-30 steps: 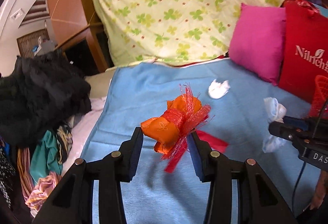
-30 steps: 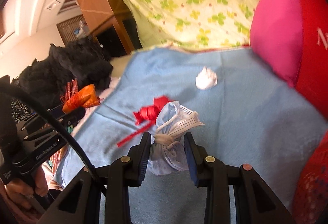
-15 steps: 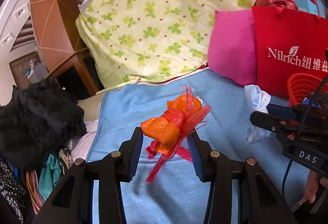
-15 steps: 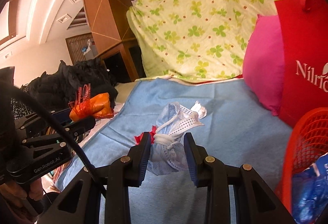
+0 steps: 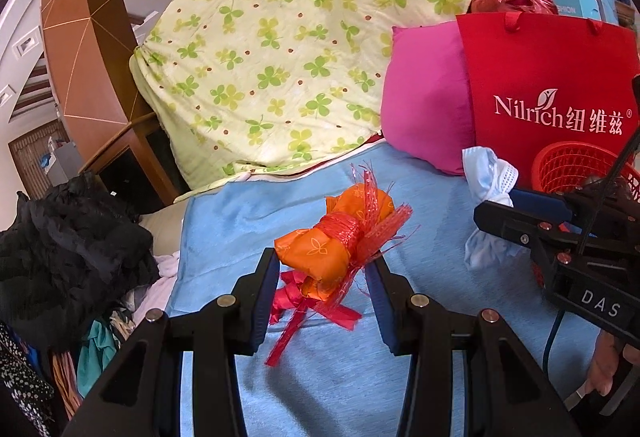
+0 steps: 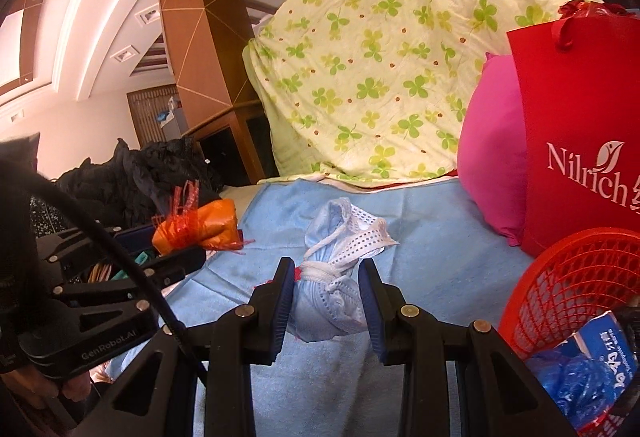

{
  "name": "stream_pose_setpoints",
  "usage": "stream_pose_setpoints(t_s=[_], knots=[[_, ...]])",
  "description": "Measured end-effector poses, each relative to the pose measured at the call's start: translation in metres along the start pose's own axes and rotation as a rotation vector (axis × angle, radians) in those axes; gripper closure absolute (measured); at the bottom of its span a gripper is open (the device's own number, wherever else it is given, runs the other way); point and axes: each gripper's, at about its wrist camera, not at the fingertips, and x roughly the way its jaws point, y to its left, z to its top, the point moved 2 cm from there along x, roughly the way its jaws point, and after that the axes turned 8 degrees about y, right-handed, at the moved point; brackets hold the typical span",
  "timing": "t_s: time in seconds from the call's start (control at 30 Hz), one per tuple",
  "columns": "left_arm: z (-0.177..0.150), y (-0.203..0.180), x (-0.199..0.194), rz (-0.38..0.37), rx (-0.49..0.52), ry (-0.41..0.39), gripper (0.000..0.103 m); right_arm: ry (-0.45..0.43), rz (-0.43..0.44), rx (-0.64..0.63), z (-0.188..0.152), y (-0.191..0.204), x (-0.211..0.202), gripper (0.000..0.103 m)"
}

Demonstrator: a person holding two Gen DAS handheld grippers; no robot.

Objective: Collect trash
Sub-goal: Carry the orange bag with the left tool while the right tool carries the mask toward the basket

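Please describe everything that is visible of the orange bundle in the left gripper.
The orange crumpled wrapper bundle, printed with small pale leaf shapes, looks like thin foil or plastic. Red mesh ribbon is wound around its middle, with frayed ends sticking up. It lies tilted, pinched between the left gripper fingers and held above the light blue blanket.
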Motion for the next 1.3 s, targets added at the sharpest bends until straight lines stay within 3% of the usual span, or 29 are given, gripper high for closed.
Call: stream_pose_setpoints(t_s=[1.3], knots=[[0.009,-0.026,-0.004,-0.050,0.046,-0.007,0.057,-0.093,-0.052,0.081,0.005,-0.034,-0.037,0.068]])
